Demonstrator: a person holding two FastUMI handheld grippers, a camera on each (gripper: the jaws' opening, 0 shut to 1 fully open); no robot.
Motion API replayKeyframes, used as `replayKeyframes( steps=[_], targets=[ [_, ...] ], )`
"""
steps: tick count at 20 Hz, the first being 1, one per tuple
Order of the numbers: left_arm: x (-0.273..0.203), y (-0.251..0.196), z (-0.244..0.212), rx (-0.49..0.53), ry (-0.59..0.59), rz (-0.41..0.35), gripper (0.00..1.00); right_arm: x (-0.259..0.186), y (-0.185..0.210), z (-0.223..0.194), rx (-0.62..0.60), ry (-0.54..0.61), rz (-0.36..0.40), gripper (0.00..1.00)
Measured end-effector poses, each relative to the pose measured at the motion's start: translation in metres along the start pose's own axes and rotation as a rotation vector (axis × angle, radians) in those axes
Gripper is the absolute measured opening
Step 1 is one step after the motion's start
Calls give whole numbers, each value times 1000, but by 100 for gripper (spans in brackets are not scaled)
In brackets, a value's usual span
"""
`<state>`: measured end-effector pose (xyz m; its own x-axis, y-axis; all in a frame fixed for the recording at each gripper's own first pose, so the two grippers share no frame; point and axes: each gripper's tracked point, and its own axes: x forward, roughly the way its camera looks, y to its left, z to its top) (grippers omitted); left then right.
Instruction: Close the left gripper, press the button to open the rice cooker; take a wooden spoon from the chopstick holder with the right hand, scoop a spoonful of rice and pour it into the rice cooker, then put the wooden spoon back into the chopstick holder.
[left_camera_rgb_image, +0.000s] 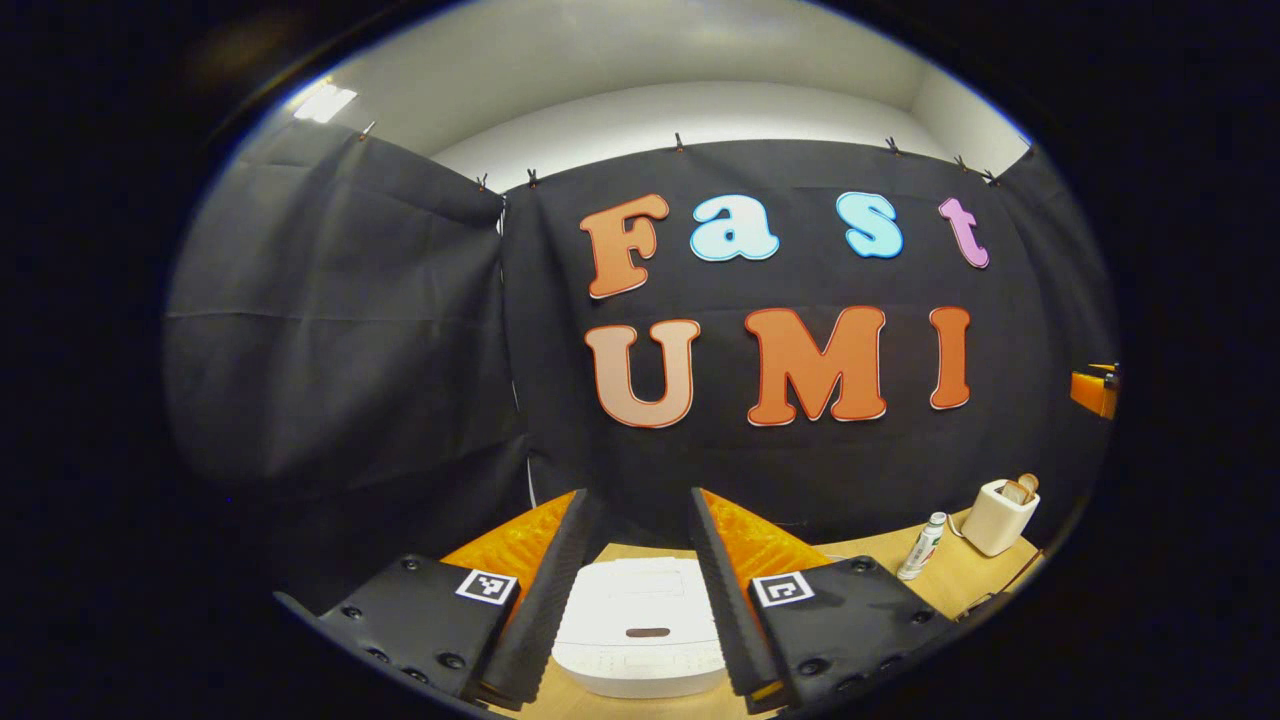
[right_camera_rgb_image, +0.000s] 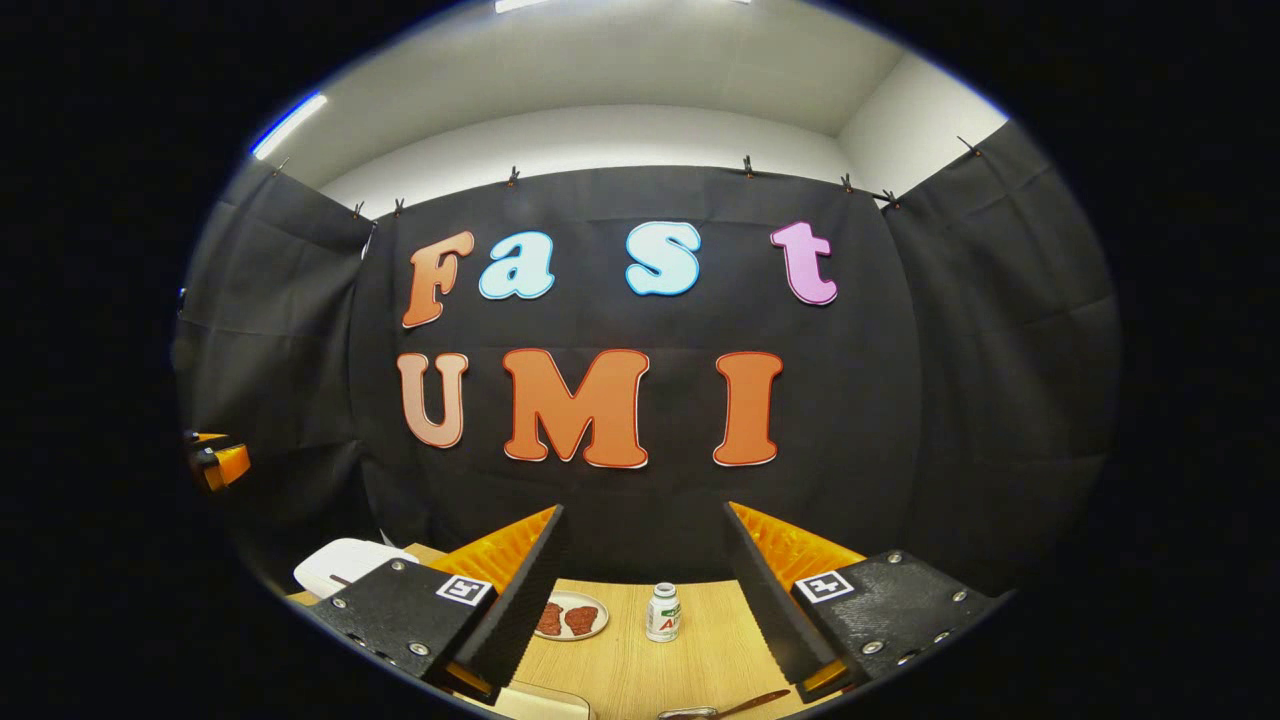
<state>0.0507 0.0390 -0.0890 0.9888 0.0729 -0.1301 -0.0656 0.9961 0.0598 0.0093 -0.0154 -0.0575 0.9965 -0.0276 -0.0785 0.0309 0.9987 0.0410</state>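
The white rice cooker (left_camera_rgb_image: 640, 625) sits on the wooden table, lid down, framed between the fingers of my left gripper (left_camera_rgb_image: 640, 500), which hangs open above it. A dark oval button (left_camera_rgb_image: 648, 632) shows on the lid's front. At the far right stands the white chopstick holder (left_camera_rgb_image: 1000, 518) with a wooden spoon (left_camera_rgb_image: 1024, 488) sticking out of it. My right gripper (right_camera_rgb_image: 644, 510) is open and holds nothing, well above the table. In the right gripper view the rice cooker (right_camera_rgb_image: 340, 565) lies low at the left.
A slim bottle (left_camera_rgb_image: 922, 547) stands just left of the chopstick holder. A small plate (right_camera_rgb_image: 572, 617) with reddish pieces and a white jar (right_camera_rgb_image: 663, 612) rest on the table (right_camera_rgb_image: 640, 670). A utensil (right_camera_rgb_image: 722, 711) lies at the near edge.
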Motion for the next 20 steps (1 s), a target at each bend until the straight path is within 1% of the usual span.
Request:
replayKeyframes(
  steps=[1,2,3,4,6,7,10,11,12,13,14,15,16,20],
  targets=[
    [4,-4,-12,0,24,-11,55,-1,1,-3,-4,5,1,95],
    [9,-1,-22,3,48,-2,40,-1,3,-7,-9,11,3,95],
    [15,2,-29,-3,73,2,14,-2,4,-10,-13,16,5,95],
    [21,0,-38,-18,109,-18,7,-3,6,-13,-15,20,9,95],
    [11,-2,-49,-64,190,-25,7,-3,6,-20,-17,34,13,95],
    [35,-2,-71,-79,240,-40,5,-3,7,-23,-19,41,15,95],
    [55,8,-95,-111,340,-23,5,-3,5,-29,-29,56,13,95],
    [60,7,-104,-133,379,-28,3,-3,3,-30,-30,60,10,97],
    [64,7,-112,-160,427,-34,3,-4,2,-31,-28,63,11,95],
    [68,8,-120,-186,469,-37,5,-4,2,-34,-25,67,10,95],
    [73,9,-131,-201,517,-44,5,-4,1,-37,-21,73,11,97],
    [76,7,-142,-211,563,-55,5,-5,1,-40,-20,80,9,97],
    [78,7,-151,-219,606,-59,5,-5,-1,-44,-20,86,5,95],
    [83,-3,-194,-297,757,-98,5,-10,-9,-63,-12,116,-11,95]
  ],
)
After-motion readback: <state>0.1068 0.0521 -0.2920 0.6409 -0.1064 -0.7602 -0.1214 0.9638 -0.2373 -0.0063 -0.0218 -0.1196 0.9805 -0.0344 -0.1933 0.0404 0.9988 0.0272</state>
